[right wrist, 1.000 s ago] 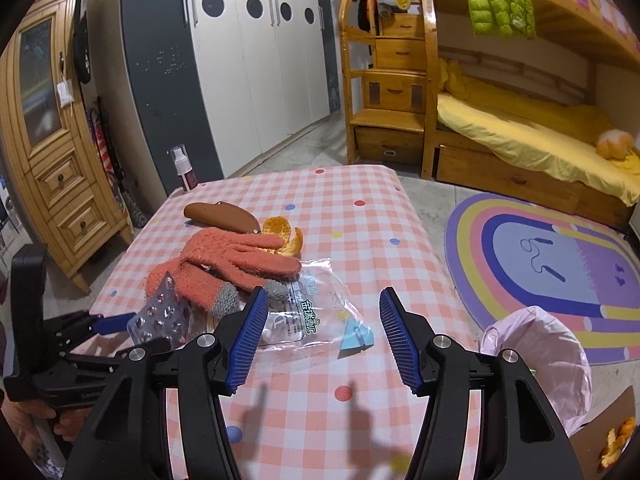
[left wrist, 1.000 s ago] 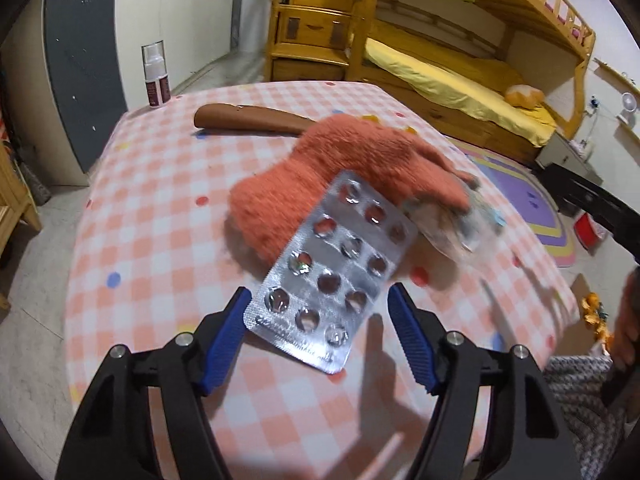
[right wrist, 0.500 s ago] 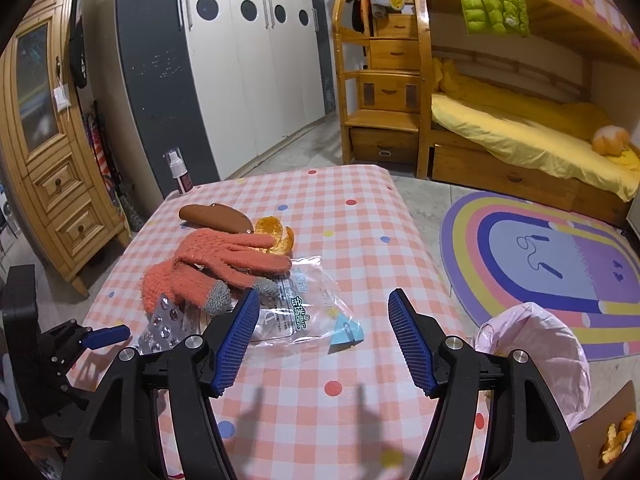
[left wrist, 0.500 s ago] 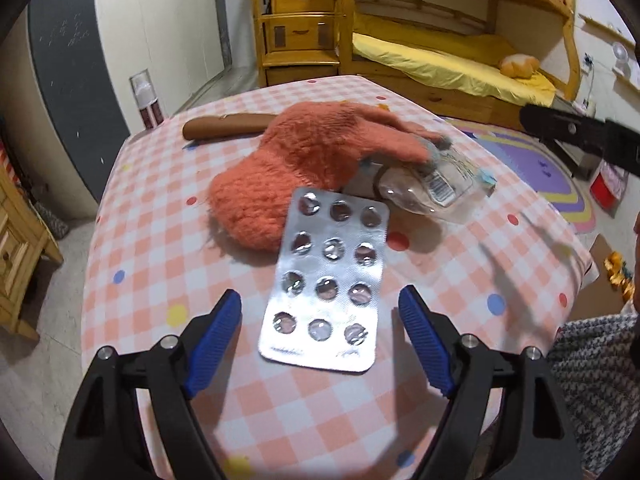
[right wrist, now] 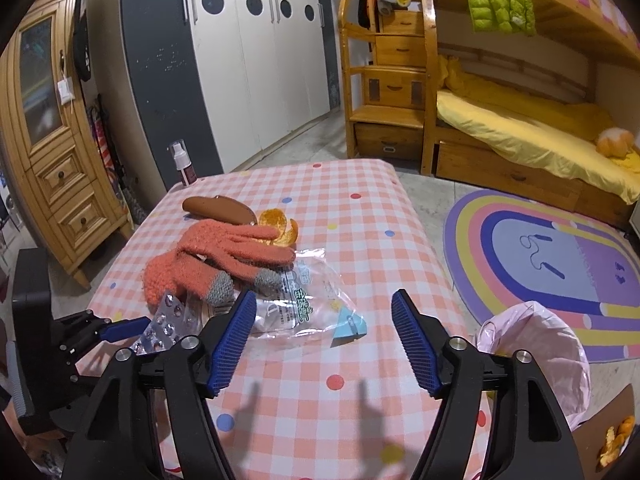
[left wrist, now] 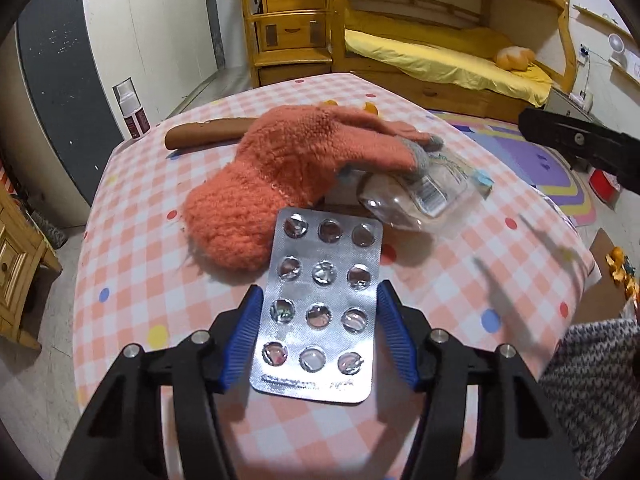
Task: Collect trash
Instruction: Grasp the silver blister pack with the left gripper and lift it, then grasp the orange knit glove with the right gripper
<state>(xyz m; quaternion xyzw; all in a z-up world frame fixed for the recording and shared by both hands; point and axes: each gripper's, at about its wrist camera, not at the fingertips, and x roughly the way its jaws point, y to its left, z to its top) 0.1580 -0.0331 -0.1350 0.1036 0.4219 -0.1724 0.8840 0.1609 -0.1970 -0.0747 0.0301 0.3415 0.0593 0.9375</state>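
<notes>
An empty silver blister pack lies on the checked table, its near end between the blue pads of my left gripper, whose jaws are narrowed around its edges. It also shows in the right wrist view. A crumpled clear plastic wrapper lies beside an orange glove. Orange peel sits behind the glove. My right gripper is open and empty above the table, near the wrapper. A pink-lined trash bin stands on the floor at the right.
A brown glasses case and a spray bottle are at the table's far left. More peel lies on the floor by the bin. A bunk bed and wardrobe stand behind.
My left gripper has moved forward over the blister pack and narrowed its jaws around it. The right gripper has drifted slightly back and stays open.
</notes>
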